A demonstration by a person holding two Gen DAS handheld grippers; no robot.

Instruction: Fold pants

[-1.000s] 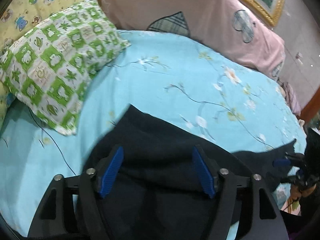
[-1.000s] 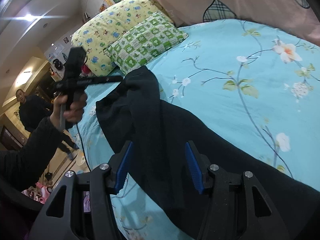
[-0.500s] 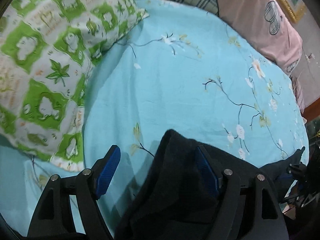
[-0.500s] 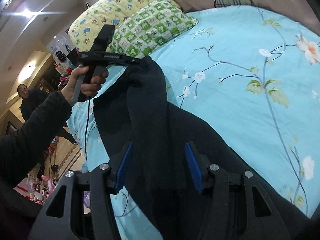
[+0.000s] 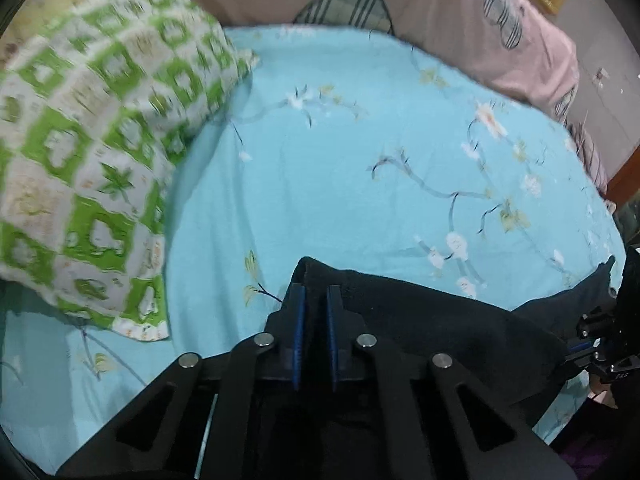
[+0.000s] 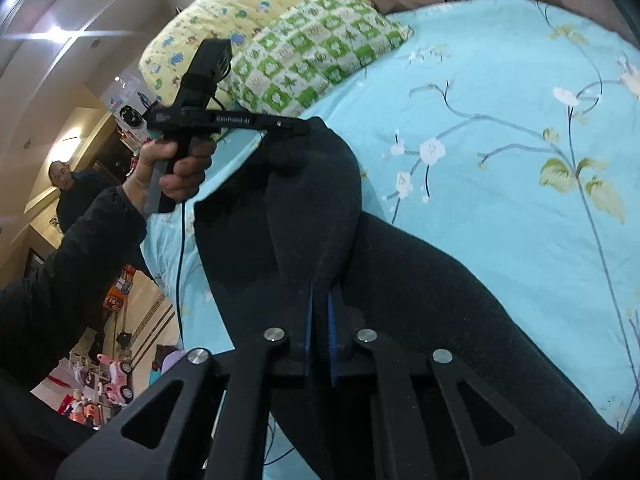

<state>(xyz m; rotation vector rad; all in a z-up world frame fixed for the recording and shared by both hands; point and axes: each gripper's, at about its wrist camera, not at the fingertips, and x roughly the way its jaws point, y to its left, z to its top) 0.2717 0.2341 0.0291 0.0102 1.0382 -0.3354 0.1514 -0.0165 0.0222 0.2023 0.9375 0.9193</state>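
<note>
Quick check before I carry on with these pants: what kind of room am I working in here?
Most likely a home bedroom. The dark pants lie on a bed with a light blue floral sheet, a green checked pillow and a yellow pillow at its head. Both grippers, left and right, are shut on the pants.

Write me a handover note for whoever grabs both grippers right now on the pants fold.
Left gripper: shut on a corner of the pants, near the green checked pillow.
Right gripper: shut on a raised fold of the same pants, which drape between the two grips.
The rest of the dark pants lies across the blue floral sheet.
Done: both grips taken, fabric lifted.
Left: carry the held edge over, lay it flat, release. No finished fold is visible yet.
</note>
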